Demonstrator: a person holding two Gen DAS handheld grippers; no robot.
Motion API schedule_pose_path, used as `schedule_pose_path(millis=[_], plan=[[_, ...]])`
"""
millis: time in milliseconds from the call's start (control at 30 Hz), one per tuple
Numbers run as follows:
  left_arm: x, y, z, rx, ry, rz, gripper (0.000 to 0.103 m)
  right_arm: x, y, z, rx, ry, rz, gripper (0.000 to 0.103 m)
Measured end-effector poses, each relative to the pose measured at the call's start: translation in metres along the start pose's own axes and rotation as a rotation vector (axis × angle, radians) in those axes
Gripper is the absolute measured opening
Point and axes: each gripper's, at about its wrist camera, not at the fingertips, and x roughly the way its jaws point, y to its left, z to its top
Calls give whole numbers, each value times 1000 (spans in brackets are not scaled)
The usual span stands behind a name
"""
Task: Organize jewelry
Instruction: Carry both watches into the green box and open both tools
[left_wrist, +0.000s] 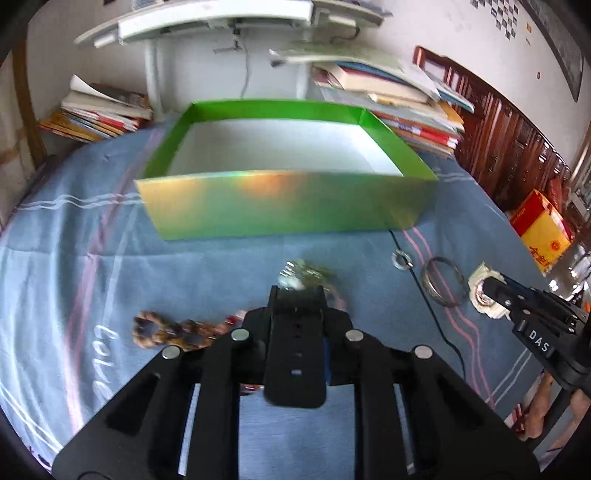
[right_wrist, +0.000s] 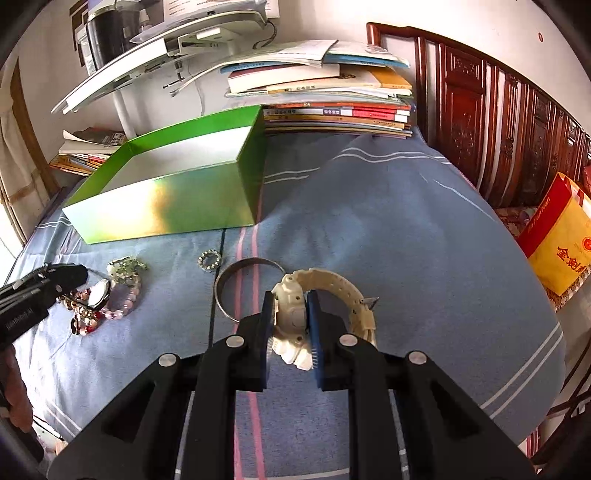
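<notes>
Blue cloth (right_wrist: 369, 229), right gripper (right_wrist: 290, 321) angled down clamping white watch (right_wrist: 295, 314)

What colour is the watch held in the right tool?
Cream-white watch; clearest in the right wrist view.

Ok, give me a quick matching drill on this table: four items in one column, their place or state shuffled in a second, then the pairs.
Items:
1. white watch
2. green box
3. silver bangle
4. braided brown bracelet

States:
A. open and empty, far side of the blue cloth
B. lying flat just left of the right gripper
C. clamped between the right gripper's blue pads
D. stretched out left of the left gripper

Pairs: 1-C, 2-A, 3-B, 4-D
</notes>
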Motion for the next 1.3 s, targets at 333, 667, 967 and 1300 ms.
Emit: schedule_pose_path(millis=[333, 667, 967, 1300], plan=[[-31, 25, 5, -34, -52, 5, 18, -13, 24, 7, -49, -18, 60, 18], [-55, 35, 50, -7, -135, 37, 18, -43, 68, 59, -159, -145, 106, 18], [1, 49, 133, -30, -100, 62, 18, 10, 104, 148, -163, -168, 121, 18], [50, 58, 139, -44, -23, 75, 59, 79, 115, 141, -174, -41, 65, 43]])
